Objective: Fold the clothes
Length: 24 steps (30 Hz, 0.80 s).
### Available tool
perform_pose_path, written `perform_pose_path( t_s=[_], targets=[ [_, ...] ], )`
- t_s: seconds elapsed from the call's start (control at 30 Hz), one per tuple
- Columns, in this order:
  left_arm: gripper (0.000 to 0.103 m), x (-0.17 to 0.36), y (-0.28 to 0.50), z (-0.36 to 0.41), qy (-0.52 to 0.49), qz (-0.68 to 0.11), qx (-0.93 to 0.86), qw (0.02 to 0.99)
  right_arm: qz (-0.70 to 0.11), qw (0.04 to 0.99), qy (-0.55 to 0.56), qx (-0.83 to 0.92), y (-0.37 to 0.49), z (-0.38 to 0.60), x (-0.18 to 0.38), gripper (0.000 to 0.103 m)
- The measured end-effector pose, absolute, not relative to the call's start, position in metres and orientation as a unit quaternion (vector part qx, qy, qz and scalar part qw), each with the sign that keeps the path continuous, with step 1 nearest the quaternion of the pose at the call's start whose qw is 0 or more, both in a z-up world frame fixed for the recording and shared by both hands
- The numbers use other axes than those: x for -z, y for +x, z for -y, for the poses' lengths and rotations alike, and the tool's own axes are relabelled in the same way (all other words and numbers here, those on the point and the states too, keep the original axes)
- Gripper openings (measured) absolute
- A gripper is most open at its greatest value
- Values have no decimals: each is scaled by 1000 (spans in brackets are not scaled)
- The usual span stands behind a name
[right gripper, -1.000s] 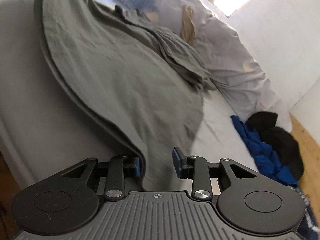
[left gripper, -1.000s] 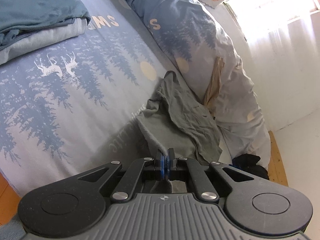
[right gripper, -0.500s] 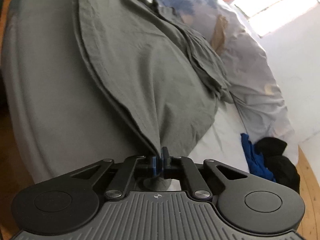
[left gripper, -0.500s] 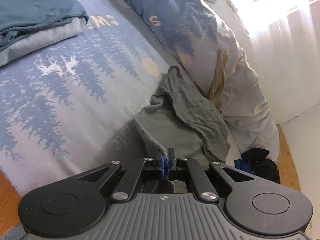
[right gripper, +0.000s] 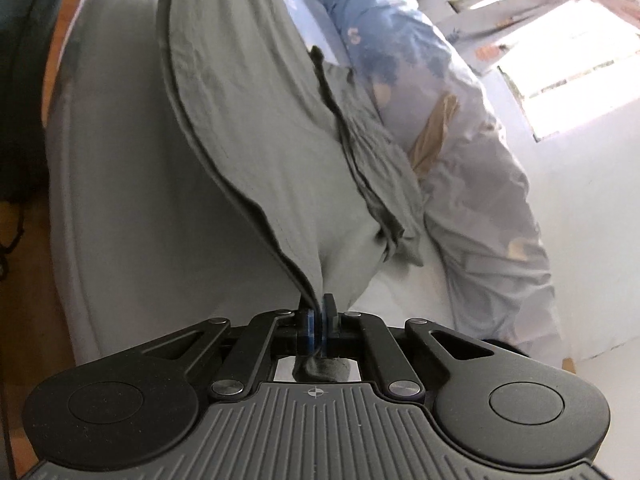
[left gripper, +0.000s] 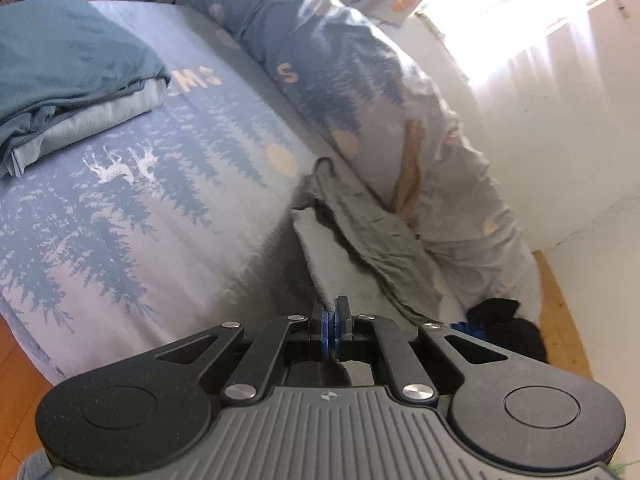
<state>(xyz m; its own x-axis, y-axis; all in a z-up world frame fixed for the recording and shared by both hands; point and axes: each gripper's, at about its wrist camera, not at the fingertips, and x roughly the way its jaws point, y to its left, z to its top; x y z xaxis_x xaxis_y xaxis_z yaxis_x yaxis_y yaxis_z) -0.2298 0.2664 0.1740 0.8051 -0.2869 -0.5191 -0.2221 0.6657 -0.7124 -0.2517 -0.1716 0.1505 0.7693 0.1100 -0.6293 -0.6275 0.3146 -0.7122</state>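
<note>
Grey garment (right gripper: 256, 128) now higher off bed (left gripper: 120, 220), both claws clamped.

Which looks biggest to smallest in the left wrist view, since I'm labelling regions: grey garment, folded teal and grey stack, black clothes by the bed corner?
1. Folded teal and grey stack
2. Grey garment, clamped near the camera, so unsure
3. Black clothes, partly hidden

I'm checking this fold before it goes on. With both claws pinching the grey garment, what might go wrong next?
1. The right claw grips only a thin hem of the grey cotton garment, so it may slip.
2. The garment's far end lies bunched against the rumpled blue-and-white duvet and may snag or fold crooked.
</note>
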Motion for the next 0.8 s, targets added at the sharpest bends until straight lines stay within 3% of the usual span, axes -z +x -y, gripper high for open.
perform_pose_path(
  t_s=[0.33,0.8],
  targets=[
    [6,-203,-293,-259,-419,-279,67,861,-229,769,-543,-246,-310,183,-215,3],
    [6,-234,-368,-252,-432,-239,108,863,-276,749,-537,-273,-398,181,-272,3]
  ],
)
